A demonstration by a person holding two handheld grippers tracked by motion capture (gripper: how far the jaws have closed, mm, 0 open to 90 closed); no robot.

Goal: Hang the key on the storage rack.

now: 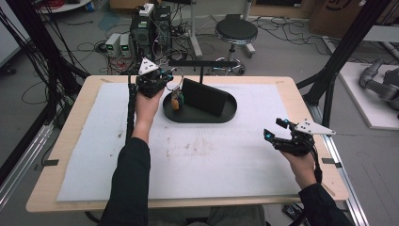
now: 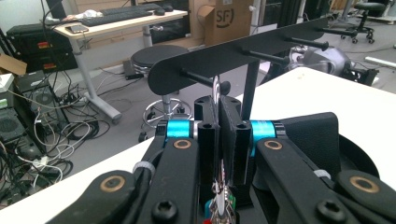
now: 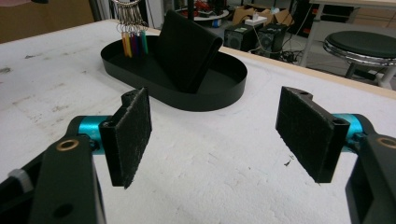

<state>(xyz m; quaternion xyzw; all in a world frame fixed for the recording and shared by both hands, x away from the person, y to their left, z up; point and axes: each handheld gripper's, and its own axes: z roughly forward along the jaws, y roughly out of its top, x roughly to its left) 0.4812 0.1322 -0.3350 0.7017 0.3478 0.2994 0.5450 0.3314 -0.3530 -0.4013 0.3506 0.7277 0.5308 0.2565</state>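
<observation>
black sleeves (image 1: 129, 183), black gripper (image 3: 215, 135) with cyan collars, brass pivots, fuzzy black pads (image 3: 133, 133), grey triangular plate (image 1: 314, 127)

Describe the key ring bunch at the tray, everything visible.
The key ring bunch is a silver metal ring carrying several small coloured tags, orange, purple and green among them, hanging straight down over the left end of the black oval tray, beside the black wallet-like block. The left gripper is shut on the ring; in the left gripper view the ring rises from between the closed jaws, right at the first peg of the black hook rack. Whether it is already hooked on the peg is unclear.
</observation>
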